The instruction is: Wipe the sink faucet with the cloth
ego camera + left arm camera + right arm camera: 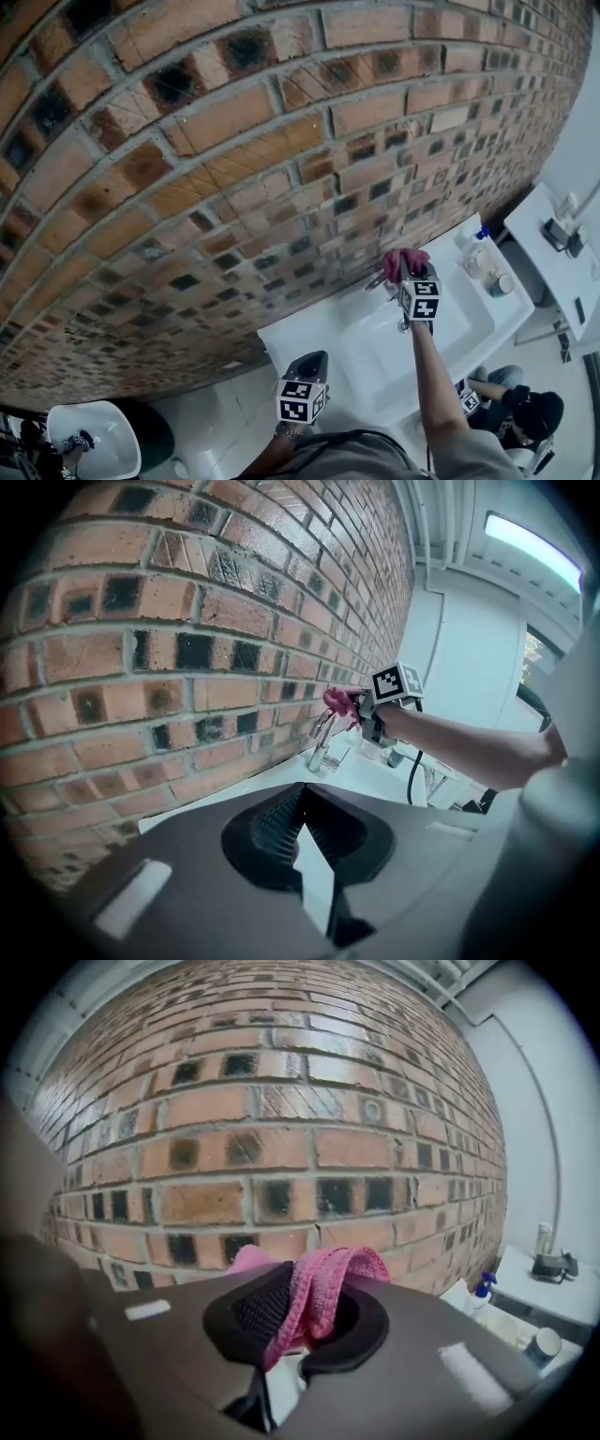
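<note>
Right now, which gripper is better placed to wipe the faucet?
Right. The right gripper is shut on the pink cloth, right at the faucet. The left gripper is shut, empty and well short of it.

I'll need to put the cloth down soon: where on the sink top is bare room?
The counter left of the basin, between the brick wall and the left gripper, looks bare. The right end is crowded with a spray bottle and a jar. At the faucet, the right gripper holds the cloth.
</note>
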